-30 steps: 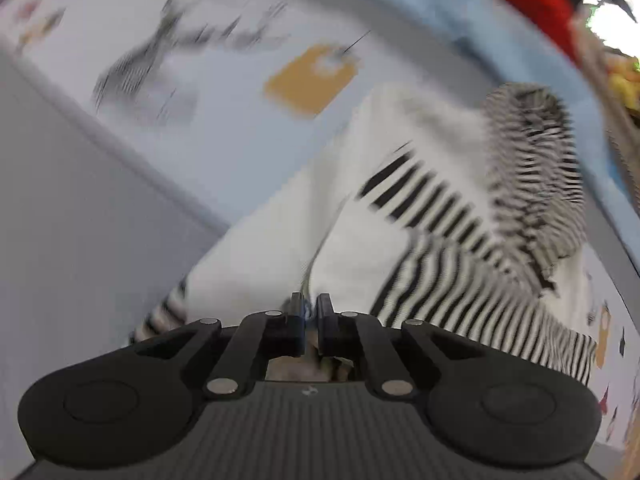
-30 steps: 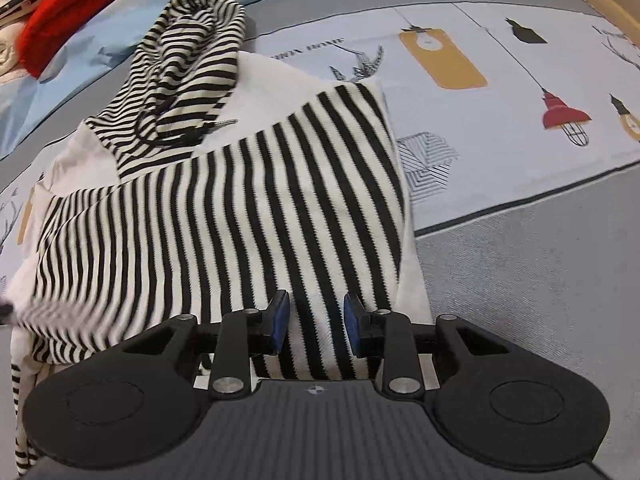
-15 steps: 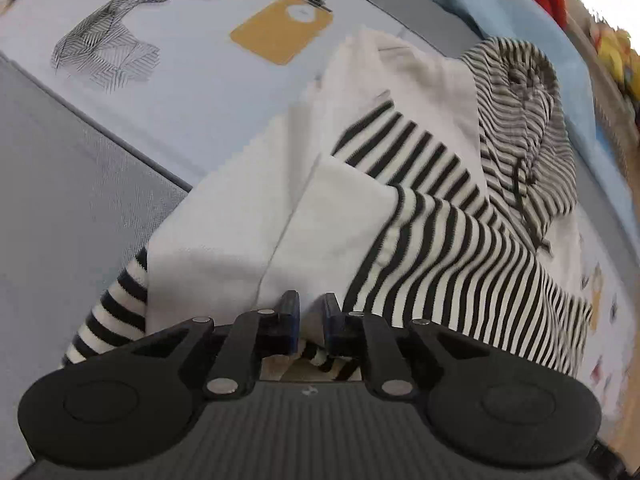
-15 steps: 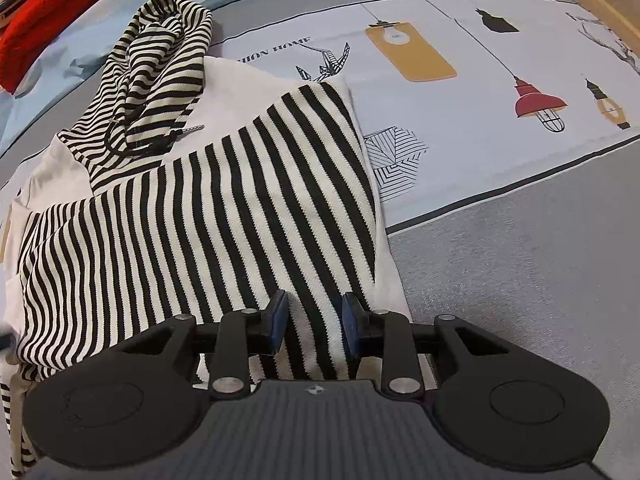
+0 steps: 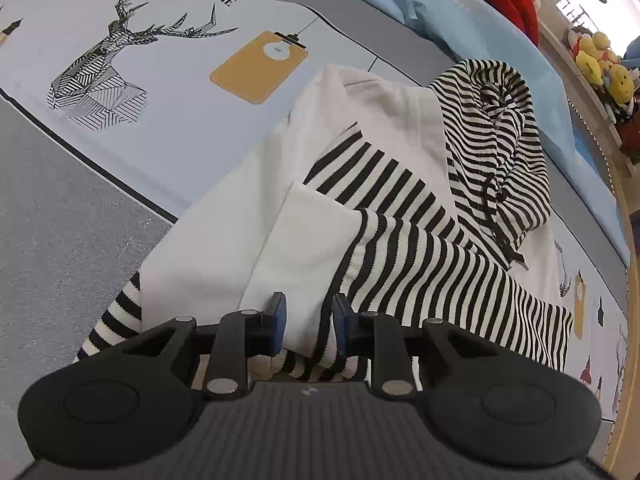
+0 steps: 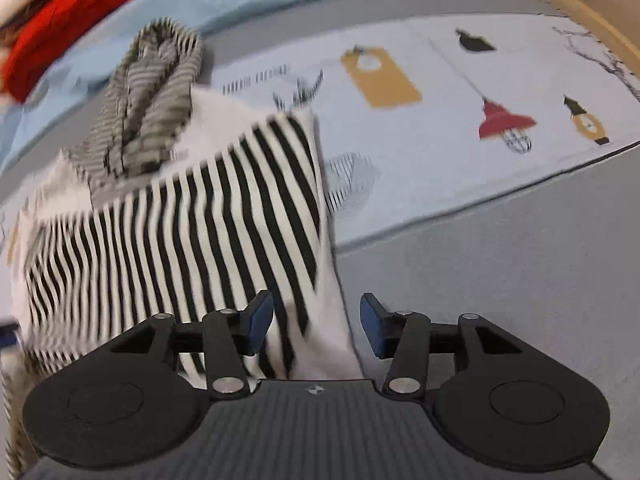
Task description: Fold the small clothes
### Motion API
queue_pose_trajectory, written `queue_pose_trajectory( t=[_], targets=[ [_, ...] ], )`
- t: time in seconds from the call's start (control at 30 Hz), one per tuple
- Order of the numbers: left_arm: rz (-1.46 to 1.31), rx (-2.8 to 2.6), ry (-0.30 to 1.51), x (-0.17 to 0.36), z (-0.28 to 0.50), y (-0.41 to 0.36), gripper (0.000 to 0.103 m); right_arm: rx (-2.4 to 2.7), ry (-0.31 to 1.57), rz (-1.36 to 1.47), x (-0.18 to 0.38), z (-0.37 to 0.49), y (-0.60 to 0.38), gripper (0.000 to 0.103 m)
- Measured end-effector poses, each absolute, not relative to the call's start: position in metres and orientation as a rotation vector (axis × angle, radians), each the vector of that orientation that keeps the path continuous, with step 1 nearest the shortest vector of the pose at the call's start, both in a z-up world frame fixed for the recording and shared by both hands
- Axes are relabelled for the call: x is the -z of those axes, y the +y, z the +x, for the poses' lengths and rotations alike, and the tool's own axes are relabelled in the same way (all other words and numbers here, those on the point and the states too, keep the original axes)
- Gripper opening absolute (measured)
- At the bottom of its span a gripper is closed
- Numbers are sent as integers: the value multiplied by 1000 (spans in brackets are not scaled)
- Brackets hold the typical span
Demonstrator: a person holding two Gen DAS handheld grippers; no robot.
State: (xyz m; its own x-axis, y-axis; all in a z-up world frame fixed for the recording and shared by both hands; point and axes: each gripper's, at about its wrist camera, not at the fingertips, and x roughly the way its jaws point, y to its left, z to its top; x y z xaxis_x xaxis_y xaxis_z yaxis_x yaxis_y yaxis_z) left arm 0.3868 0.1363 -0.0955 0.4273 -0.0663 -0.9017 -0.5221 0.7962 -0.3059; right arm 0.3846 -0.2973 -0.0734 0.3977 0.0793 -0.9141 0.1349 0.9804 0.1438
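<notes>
A small white hoodie with black stripes (image 5: 400,208) lies partly folded on the bed, its striped hood (image 5: 504,136) at the far end and a striped sleeve folded across the body. My left gripper (image 5: 307,316) is open, its blue pads on either side of the near hem without pinching it. In the right wrist view the hoodie (image 6: 224,216) lies left of centre, blurred. My right gripper (image 6: 317,322) is open over the hoodie's near right corner, holding nothing.
The bed cover is grey and pale blue with printed pictures: a deer (image 5: 116,60), yellow tags (image 6: 380,80), a red lamp (image 6: 504,120). A red garment (image 6: 80,20) and blue cloth lie beyond the hood. A wooden bed edge (image 5: 628,280) with plush toys (image 5: 600,64) runs along the right.
My left gripper has let go of the cloth and opened. My right gripper has opened wider and shifted toward the hoodie's right edge.
</notes>
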Motion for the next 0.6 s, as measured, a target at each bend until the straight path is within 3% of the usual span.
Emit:
queue_pose_trajectory(
  t=[0.53,0.6],
  targets=[
    [-607,-306,1106,95,386,131,26,-124,1239,-42,85,365,-267,50],
    [-606,-304,1106,95,387,130,26,-122,1237,-69,86,363,-265,36]
  ],
)
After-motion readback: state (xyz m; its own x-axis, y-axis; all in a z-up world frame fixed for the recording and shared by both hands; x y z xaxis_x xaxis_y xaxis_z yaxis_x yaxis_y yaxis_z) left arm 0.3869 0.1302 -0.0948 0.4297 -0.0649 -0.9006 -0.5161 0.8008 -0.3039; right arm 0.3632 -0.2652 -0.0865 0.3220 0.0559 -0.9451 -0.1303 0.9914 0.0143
